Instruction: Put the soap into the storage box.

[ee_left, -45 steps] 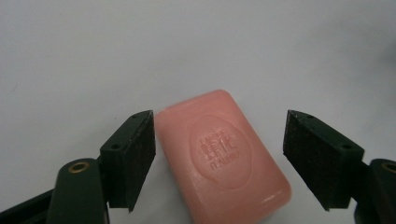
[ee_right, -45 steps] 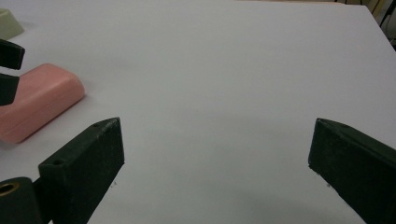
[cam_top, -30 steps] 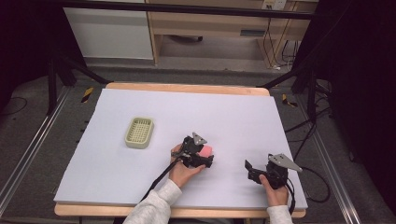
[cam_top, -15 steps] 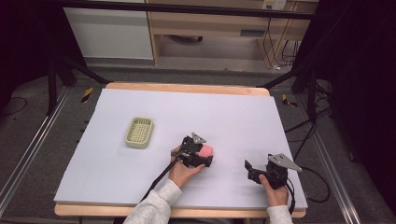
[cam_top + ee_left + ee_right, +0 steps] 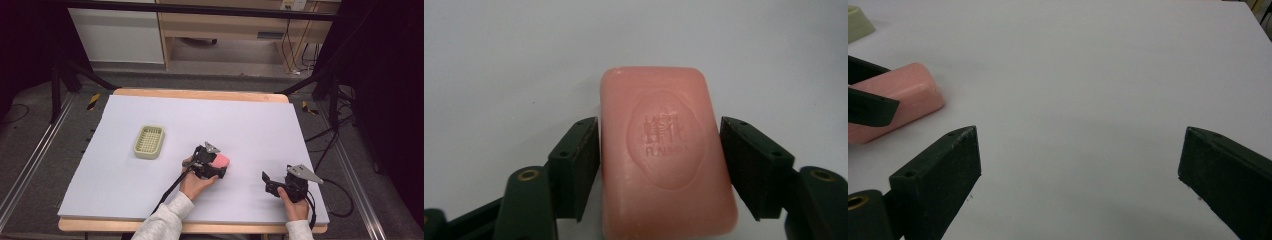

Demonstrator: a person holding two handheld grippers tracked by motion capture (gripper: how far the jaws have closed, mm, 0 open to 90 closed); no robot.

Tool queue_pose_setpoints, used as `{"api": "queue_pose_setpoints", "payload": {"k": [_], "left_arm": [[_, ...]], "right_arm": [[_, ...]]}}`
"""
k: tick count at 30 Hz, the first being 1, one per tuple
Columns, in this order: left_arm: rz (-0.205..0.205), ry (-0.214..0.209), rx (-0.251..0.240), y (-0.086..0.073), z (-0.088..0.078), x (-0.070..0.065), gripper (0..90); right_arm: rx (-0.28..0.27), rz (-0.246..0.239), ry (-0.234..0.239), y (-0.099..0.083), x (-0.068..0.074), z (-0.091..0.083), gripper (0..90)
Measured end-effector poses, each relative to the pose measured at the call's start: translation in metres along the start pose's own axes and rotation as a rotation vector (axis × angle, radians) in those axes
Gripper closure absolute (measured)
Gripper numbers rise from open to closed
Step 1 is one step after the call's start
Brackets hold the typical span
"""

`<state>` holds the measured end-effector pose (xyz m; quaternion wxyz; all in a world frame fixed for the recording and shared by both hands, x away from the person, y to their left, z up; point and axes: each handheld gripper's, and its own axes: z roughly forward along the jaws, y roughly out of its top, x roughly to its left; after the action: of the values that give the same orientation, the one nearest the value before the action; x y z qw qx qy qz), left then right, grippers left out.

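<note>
High view: the left gripper sits over the pink soap bar, at about four o'clock from the green soap dish.

Left gripper view: jaws have just been closing and now clamp the bar's long sides (embossed face up).

Right gripper view: the right gripper is spread wide, nothing between; the bar lies at ten o'clock.

You have a pink soap bar in front of you, its top stamped with an oval emblem and raised lettering in the same pink. Your left gripper has black jaws with brass-coloured pivot pins; your right gripper matches, black, under a grey plate. The soap dish is pale green with a grid pattern. The table cover is plain pale lavender-white, edged by light wood.
</note>
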<state>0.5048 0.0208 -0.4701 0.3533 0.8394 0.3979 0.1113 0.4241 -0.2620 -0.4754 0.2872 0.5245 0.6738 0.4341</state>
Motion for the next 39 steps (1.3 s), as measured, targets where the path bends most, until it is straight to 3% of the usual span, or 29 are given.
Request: {"api": "queue_pose_setpoints", "payload": {"k": [13,22,29,39], "left_arm": [[0.037,0.034,0.041,0.003,0.006,-0.006,34.4],[0.041,0.024,0.053,0.004,0.005,-0.004,37.1],[0.04,0.009,0.055,0.006,-0.002,0.0,37.4],[0.055,0.004,0.037,0.007,-0.026,0.008,37.5]], "right_arm": [[0.004,-0.002,0.005,0.0,0.0,0.0,3.8],[0.004,-0.001,0.004,0.0,0.0,0.001,3.8],[0.003,-0.001,0.005,0.0,0.0,0.0,3.8],[0.003,-0.001,0.006,0.0,-0.001,0.0,3.8]]}}
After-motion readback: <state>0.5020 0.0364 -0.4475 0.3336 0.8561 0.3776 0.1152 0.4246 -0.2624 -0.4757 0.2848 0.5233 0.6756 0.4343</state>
